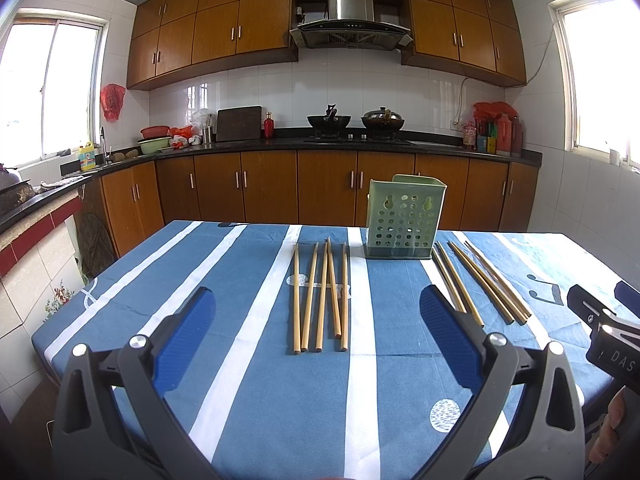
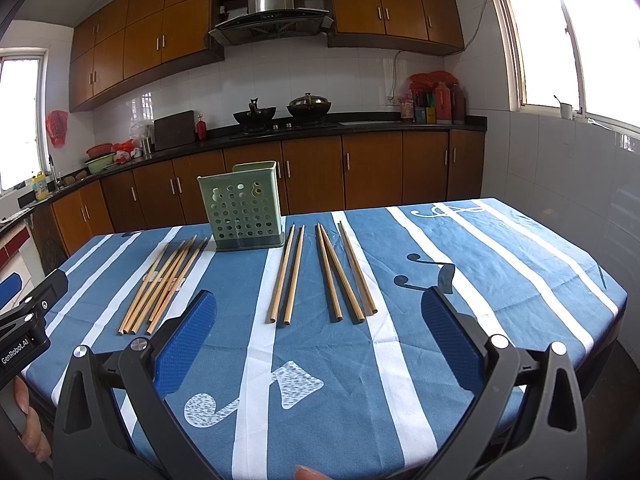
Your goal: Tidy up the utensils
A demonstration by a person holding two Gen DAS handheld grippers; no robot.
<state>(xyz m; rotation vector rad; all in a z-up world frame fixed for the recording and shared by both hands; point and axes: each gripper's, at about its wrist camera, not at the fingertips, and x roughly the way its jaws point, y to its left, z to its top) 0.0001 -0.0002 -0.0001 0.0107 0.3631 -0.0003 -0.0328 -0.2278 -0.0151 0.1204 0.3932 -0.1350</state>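
Five wooden chopsticks (image 1: 320,300) lie ahead between the spread fingers of the left claw (image 1: 318,308); five more (image 2: 320,276) lie ahead of the right claw (image 2: 318,312), also spread. The green perforated holder (image 1: 405,219) stands beyond, its inside hidden. A blue striped cloth (image 2: 500,264) covers the counter; kitchen cabinets (image 1: 328,184) stand behind.

I see a blue tablecloth (image 2: 500,264) with white stripes and white music-note motifs (some notes dark navy). The chopsticks (image 1: 320,296) are pale tan wood, the perforated holder (image 1: 404,220) mint green near the far edge. My gripper pads (image 2: 188,344) are textured royal blue on black frames.
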